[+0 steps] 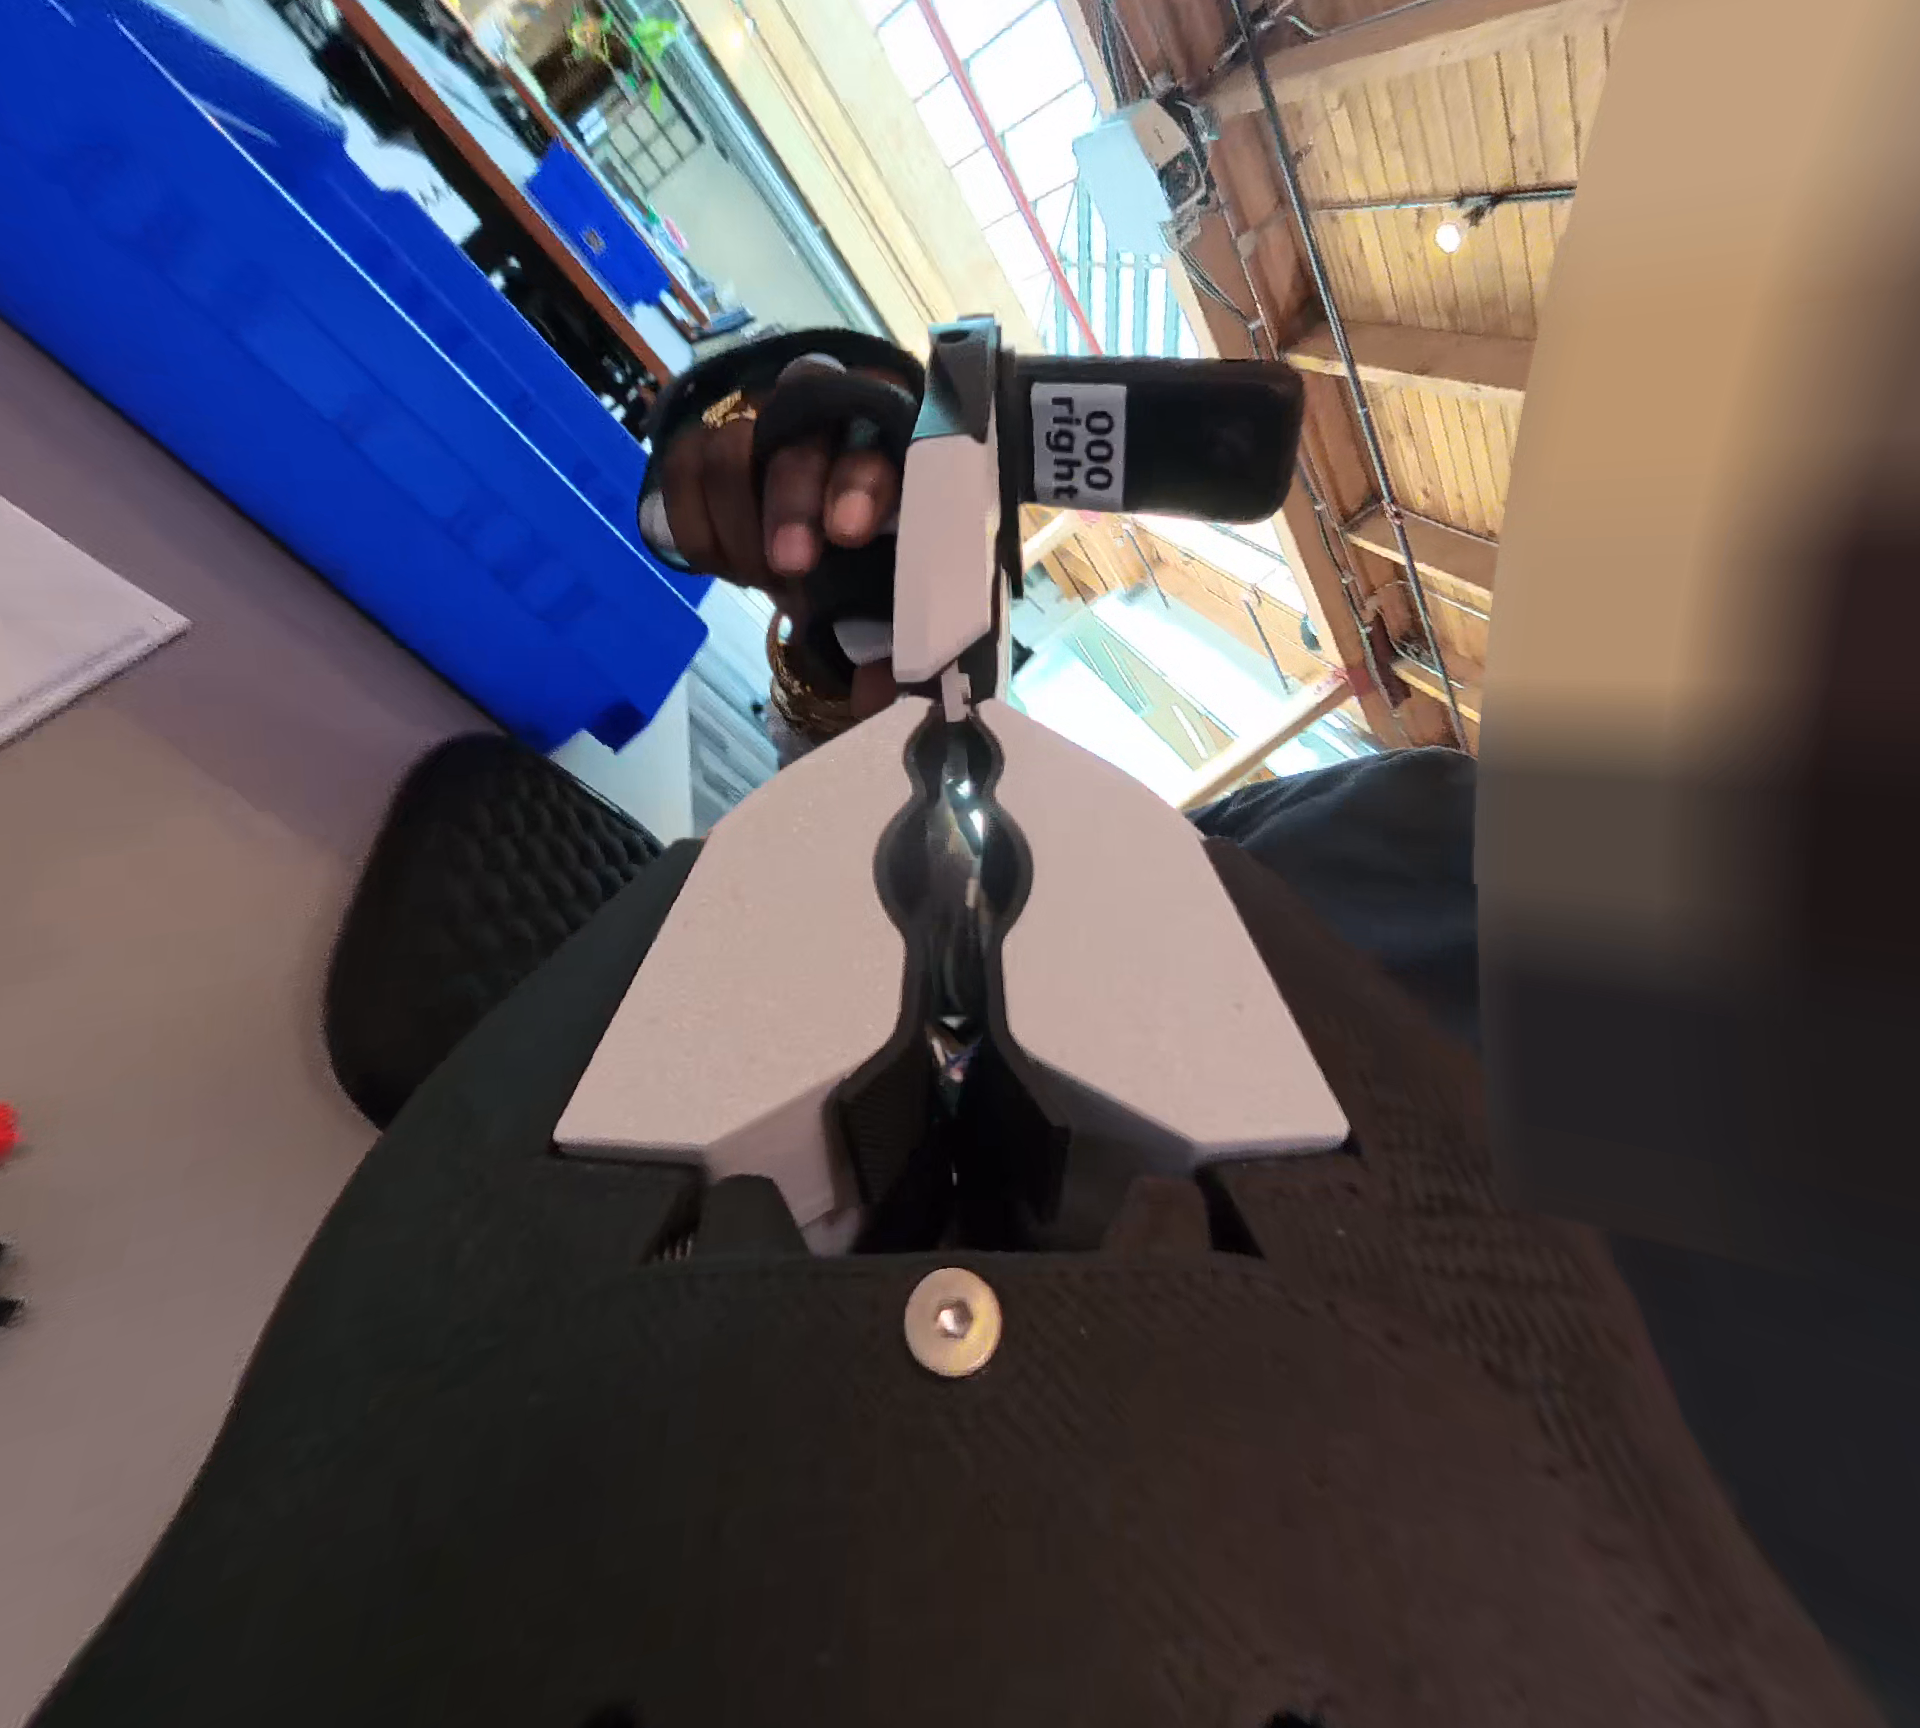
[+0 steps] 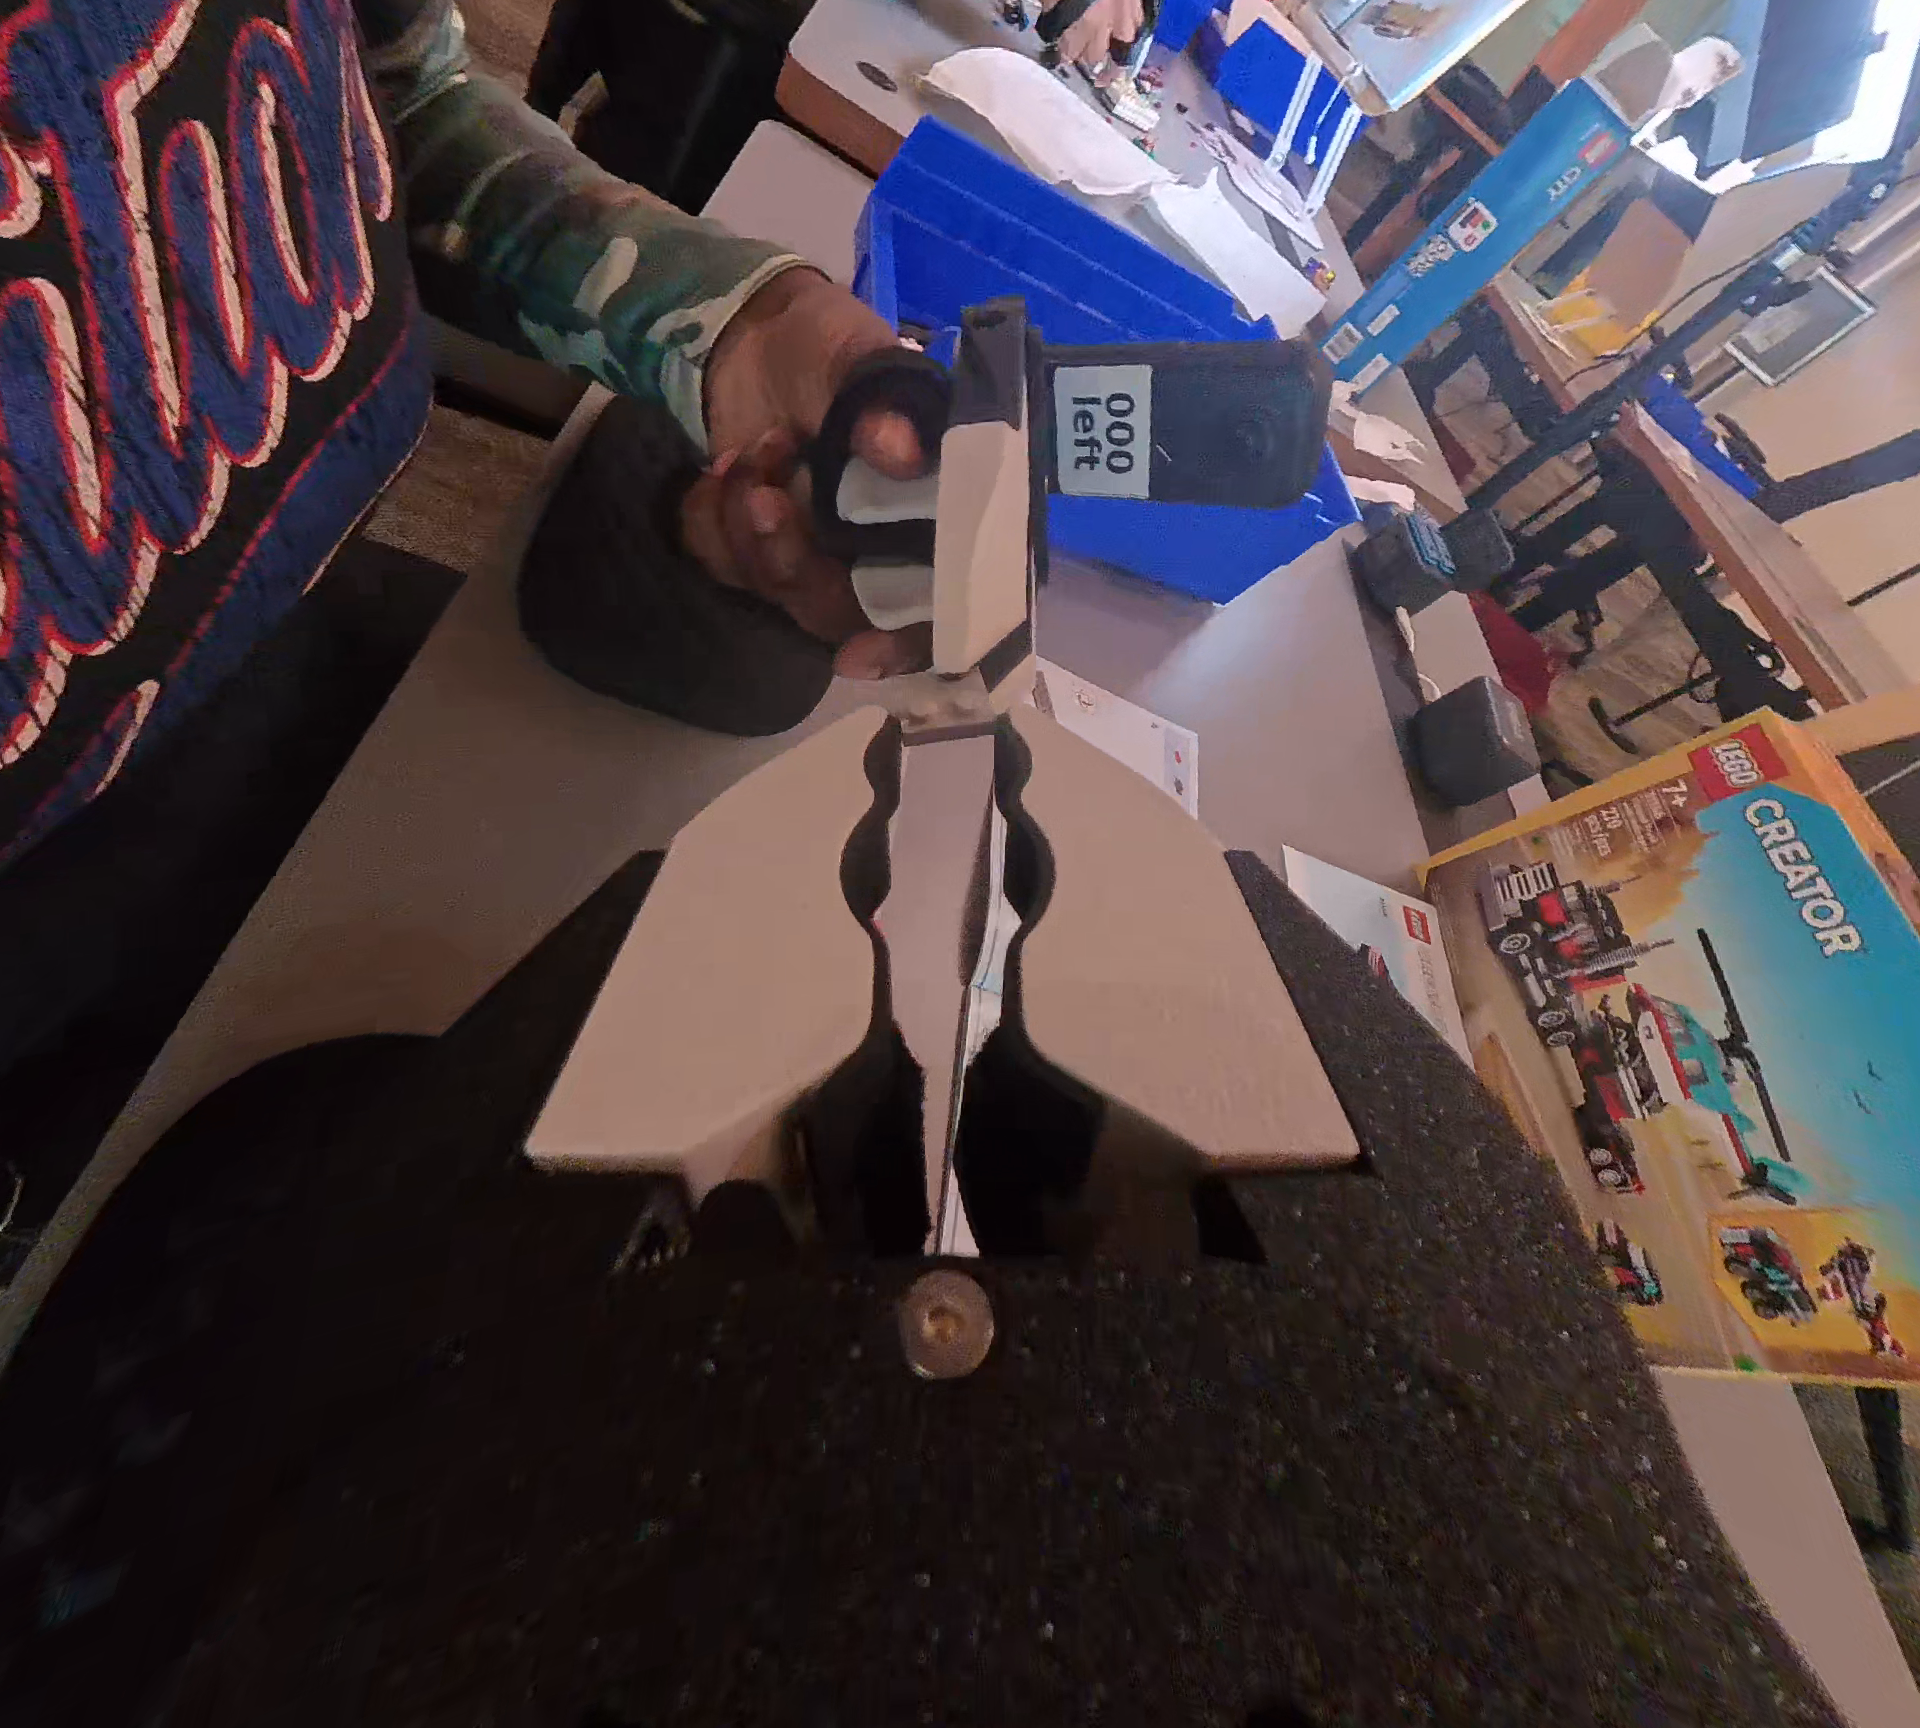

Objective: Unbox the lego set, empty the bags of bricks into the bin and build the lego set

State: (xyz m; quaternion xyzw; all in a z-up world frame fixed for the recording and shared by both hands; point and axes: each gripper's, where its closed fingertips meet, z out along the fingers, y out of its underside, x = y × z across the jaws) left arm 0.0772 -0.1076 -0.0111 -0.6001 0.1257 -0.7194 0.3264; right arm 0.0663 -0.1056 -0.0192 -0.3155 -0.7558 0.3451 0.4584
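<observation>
Two hand-held grippers meet tip to tip above the grey desk (image 2: 1247, 691), viewed from each wrist.

The left gripper (image 1: 951, 728) has its pale fingers (image 1: 790, 951) pressed together on a thin, glossy strip of clear film (image 1: 961, 805) that runs down the gap between them. The right gripper (image 2: 945, 728) is likewise closed, with the same kind of pale, shiny sheet (image 2: 940, 909) pinched edge-on between its fingers (image 2: 727, 951). Judged from the task, this clear film is a bag of bricks held at both ends for tearing. No bricks can be made out in it.

The large blue plastic bin (image 2: 1039, 255) stands on the desk just behind the left gripper, and the printed yellow-edged cardboard lego box (image 2: 1704, 1055) lies flat near the desk's edge, well apart from the bin. A white instruction booklet (image 2: 1382, 930) lies beside the box.

To do the step well:
- Both grips should sit close to one another on the seam, so the film tears between them instead of stretching.
- The pull should go in opposite directions, one gripper twisting away.
- The pair hangs beside the bin rather than over it, so shifting above the opening before the film gives way would keep loose bricks off the desk.
</observation>
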